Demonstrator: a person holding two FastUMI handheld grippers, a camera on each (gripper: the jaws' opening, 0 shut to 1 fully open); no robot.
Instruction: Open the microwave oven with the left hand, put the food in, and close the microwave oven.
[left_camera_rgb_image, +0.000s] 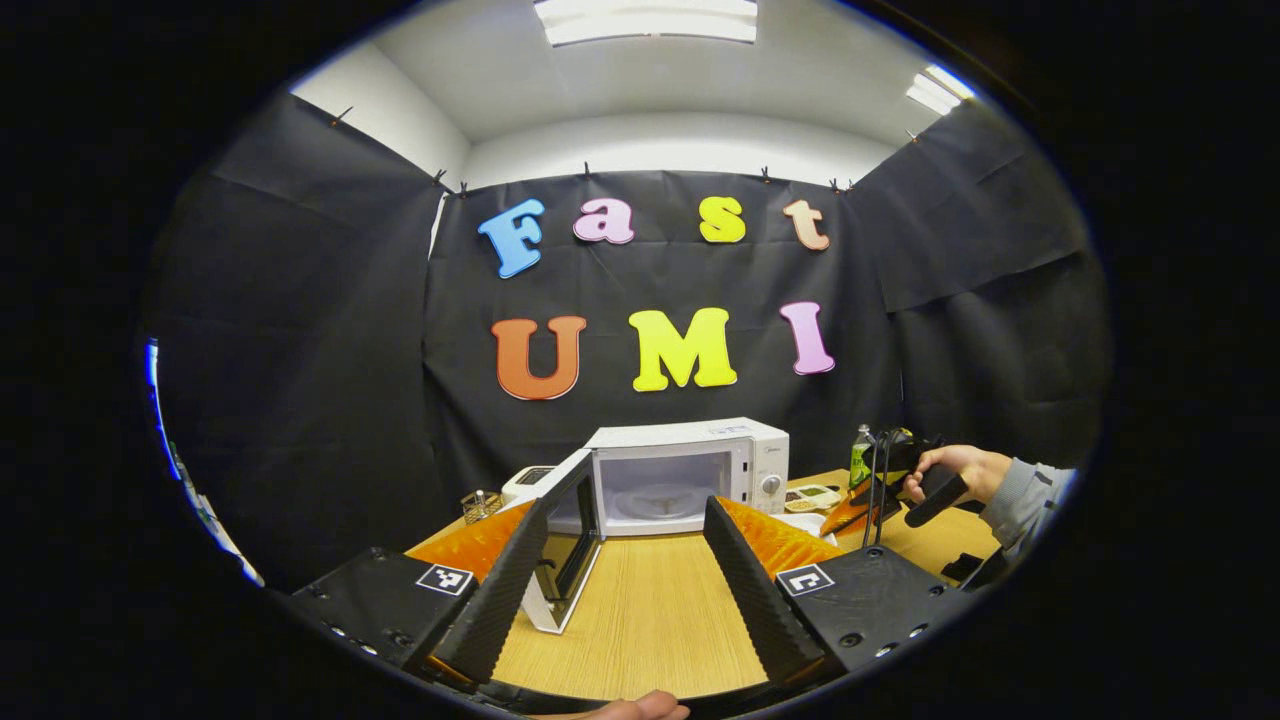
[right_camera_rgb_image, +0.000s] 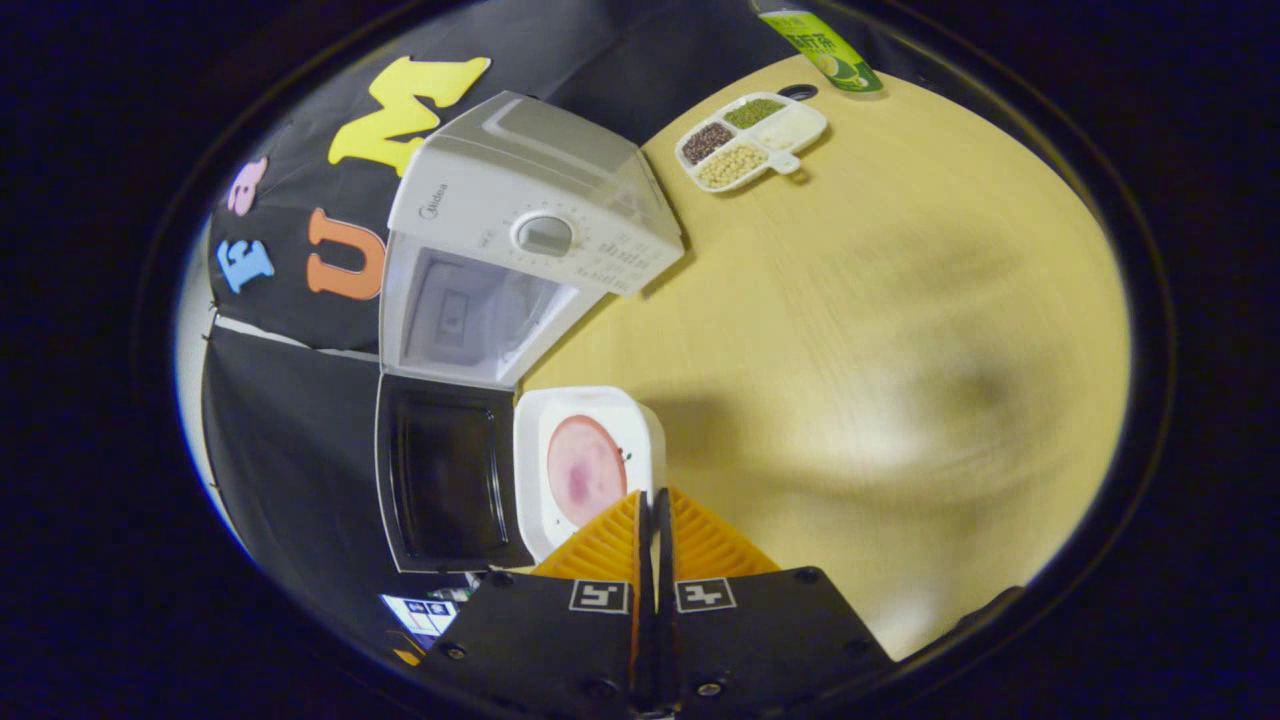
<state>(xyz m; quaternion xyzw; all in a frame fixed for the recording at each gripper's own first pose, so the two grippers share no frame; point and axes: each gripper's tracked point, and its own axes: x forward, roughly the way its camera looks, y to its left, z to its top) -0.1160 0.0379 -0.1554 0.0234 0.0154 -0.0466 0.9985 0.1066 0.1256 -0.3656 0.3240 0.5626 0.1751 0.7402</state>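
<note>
The oven (left_camera_rgb_image: 690, 470) stands at the desk's (left_camera_rgb_image: 640, 610) far edge with its door (left_camera_rgb_image: 565, 540) swung out to the left, so the opening step looks done and the step in hand is carrying the food in. The right gripper (right_camera_rgb_image: 655, 520) has its fingers pressed almost together on the near rim of a white tray (right_camera_rgb_image: 585, 465), which appears lifted above the desk beside the door, just short of the cavity (right_camera_rgb_image: 470, 315). To do this well, I would keep the tray level, since the grip is on one edge only and the far end may sag or twist. Bring it in square to the opening, clear of the door's edge, and set it flat on the turntable before letting go. The left gripper (left_camera_rgb_image: 625, 555) hangs wide open and empty, facing the oven from the near edge, well placed for closing later.

The tray is a white, rounded rectangle holding one round pinkish slice (right_camera_rgb_image: 585, 470), flat in its middle. A divided dish (right_camera_rgb_image: 750, 140) of beans and a green bottle (right_camera_rgb_image: 825, 45) sit farther along the desk
</note>
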